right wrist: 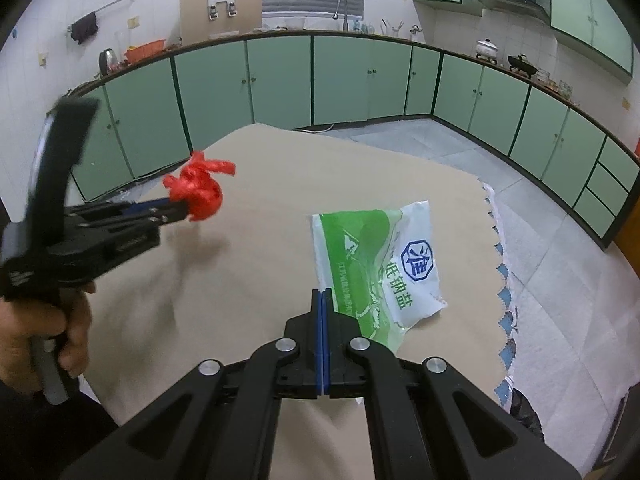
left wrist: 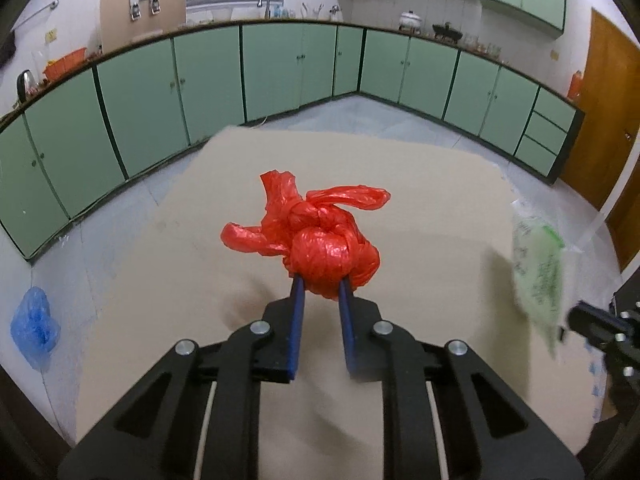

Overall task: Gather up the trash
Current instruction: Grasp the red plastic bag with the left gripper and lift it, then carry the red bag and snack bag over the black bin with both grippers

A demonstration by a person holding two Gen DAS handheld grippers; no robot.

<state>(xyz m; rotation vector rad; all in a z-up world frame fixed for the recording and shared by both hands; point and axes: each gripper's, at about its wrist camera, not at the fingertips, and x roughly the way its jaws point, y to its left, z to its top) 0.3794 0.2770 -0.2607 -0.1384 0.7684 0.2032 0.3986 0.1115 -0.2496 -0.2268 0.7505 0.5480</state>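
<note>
Left gripper (left wrist: 322, 280) clamping knotted red bag (left wrist: 320, 236), above table (left wrist: 160, 300)

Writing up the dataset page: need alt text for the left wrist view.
The left gripper pinches a knotted red plastic bag between its blue fingers above a beige tabletop. A green-and-white packet hangs blurred at the right edge; green kitchen cabinets line the background.

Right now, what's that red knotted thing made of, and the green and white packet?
The red knotted bag, pinched in the left claw, looks like thin glossy plastic film: crinkled and shiny. The green and white packet seems smooth printed plastic, wrinkled and flat, probably empty.
</note>
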